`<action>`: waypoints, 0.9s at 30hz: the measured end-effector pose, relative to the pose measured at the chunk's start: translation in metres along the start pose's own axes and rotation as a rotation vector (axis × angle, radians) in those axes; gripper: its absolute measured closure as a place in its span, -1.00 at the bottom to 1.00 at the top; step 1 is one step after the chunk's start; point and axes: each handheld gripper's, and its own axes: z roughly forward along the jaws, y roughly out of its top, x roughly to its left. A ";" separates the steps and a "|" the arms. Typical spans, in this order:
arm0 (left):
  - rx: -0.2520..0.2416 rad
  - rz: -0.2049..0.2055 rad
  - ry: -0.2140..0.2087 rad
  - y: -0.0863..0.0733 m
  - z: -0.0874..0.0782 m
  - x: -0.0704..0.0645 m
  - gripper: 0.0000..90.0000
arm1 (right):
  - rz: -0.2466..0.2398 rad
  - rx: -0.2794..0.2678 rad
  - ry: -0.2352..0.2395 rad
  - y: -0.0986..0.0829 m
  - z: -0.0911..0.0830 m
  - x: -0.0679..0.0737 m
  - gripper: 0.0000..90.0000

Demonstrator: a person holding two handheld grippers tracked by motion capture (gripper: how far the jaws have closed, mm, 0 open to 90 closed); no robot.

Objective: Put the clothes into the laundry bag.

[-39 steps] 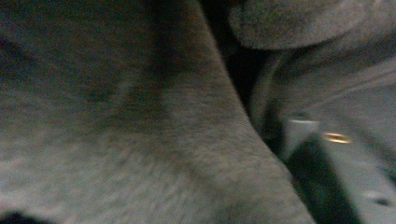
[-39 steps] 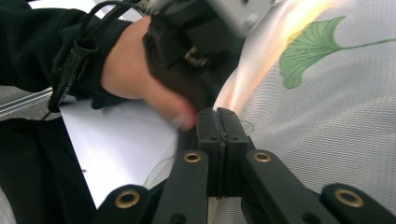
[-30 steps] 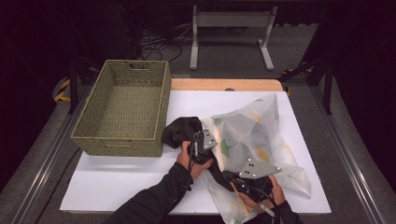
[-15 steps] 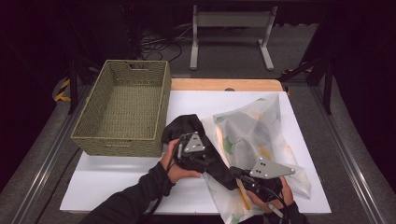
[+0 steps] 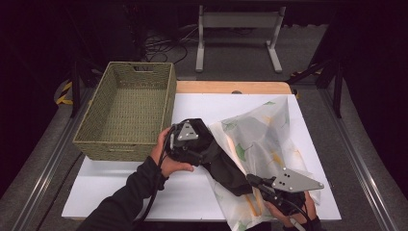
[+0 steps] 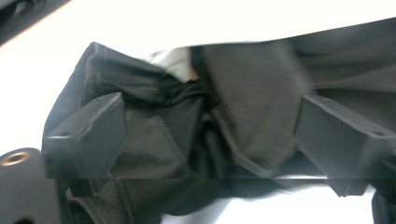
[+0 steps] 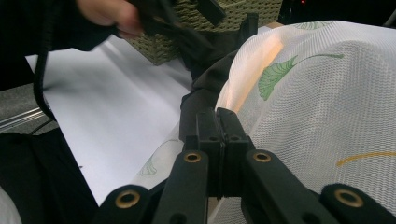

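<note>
A black garment [image 5: 226, 168] stretches from the mouth of a white mesh bag [image 5: 269, 139] with a green leaf print toward the left. My left gripper [image 5: 195, 153] sits at the garment's left end; in the left gripper view its jaws stand wide apart, clamped on a thick bunch of the black cloth [image 6: 252, 93]. My right gripper [image 5: 251, 181] is at the bag's near edge, beside the garment. In the right gripper view its jaws [image 7: 219, 122] are pressed together at the bag's [image 7: 327, 93] rim, with the black garment [image 7: 196, 98] just beyond.
An empty woven basket [image 5: 166, 103] stands at the table's left, just beyond the left hand. White table surface [image 5: 144, 192] lies bare at the front left. A metal stand [image 5: 235, 33] is on the floor beyond the table.
My left gripper has moved left and away toward the basket, drawing more black garment out of the bag. My right gripper has shifted right and nearer, at the bag's edge.
</note>
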 end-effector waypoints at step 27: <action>-0.153 0.106 -0.262 -0.021 0.004 -0.037 0.78 | 0.010 -0.019 -0.001 0.005 0.017 -0.001 0.99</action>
